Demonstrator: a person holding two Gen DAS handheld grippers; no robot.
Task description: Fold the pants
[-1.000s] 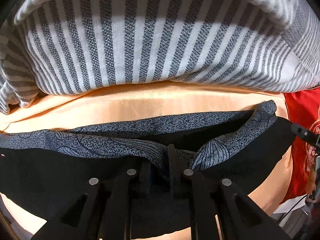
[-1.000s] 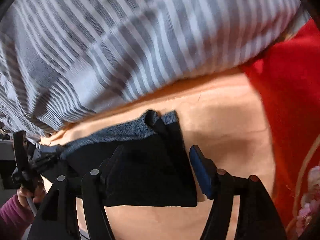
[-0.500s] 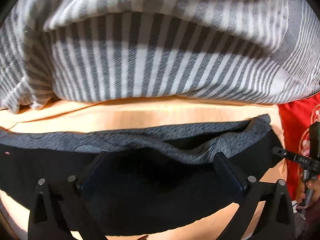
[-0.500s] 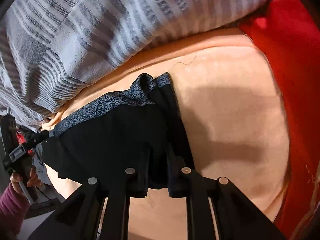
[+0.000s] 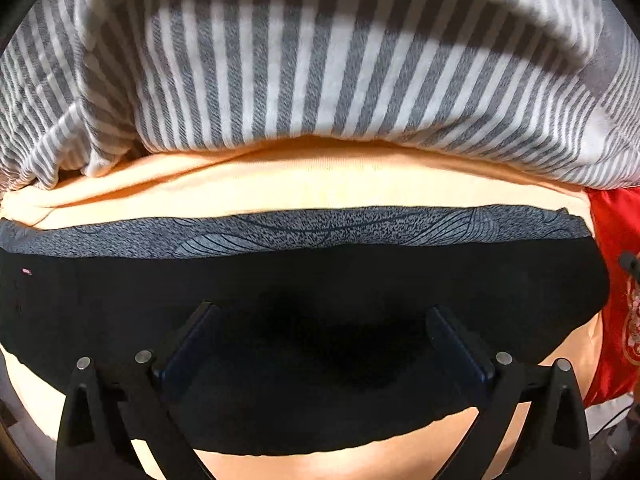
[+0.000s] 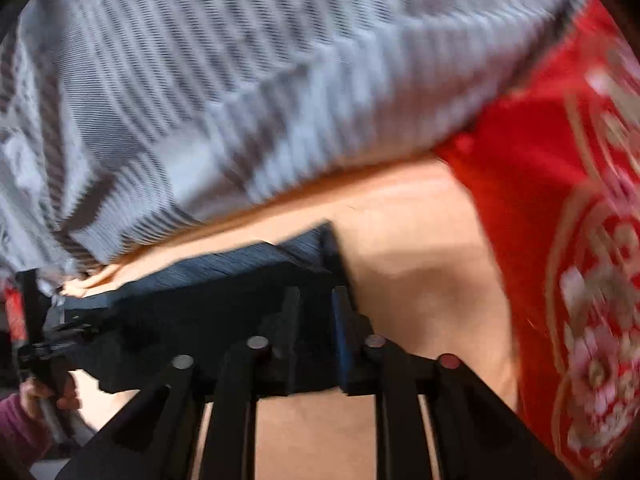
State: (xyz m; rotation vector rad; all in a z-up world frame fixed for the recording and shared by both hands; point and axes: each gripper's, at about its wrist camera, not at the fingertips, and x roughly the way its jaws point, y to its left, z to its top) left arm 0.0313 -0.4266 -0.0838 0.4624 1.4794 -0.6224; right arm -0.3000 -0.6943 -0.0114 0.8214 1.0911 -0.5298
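The pants [image 5: 312, 280] are black with a grey patterned band [image 5: 320, 228] along the far edge. They lie folded flat across an orange sheet [image 5: 280, 184]. My left gripper [image 5: 320, 320] is open just above the black cloth, its fingers wide apart and empty. In the blurred right wrist view the pants [image 6: 192, 312] lie at lower left. My right gripper [image 6: 316, 304] has its fingers close together at the pants' right end, with dark cloth between them. The left gripper [image 6: 40, 344] and the hand holding it show at the left edge.
A grey and white striped blanket [image 5: 320, 60] is heaped behind the pants and also fills the top of the right wrist view [image 6: 240, 80]. A red patterned cloth [image 6: 560, 220] lies to the right, also seen in the left wrist view [image 5: 616, 280]. Bare orange sheet [image 6: 420, 260] lies between.
My left gripper opened and let go of the patterned band, which now lies flat and straight. My right gripper went from open to shut at the pants' right end.
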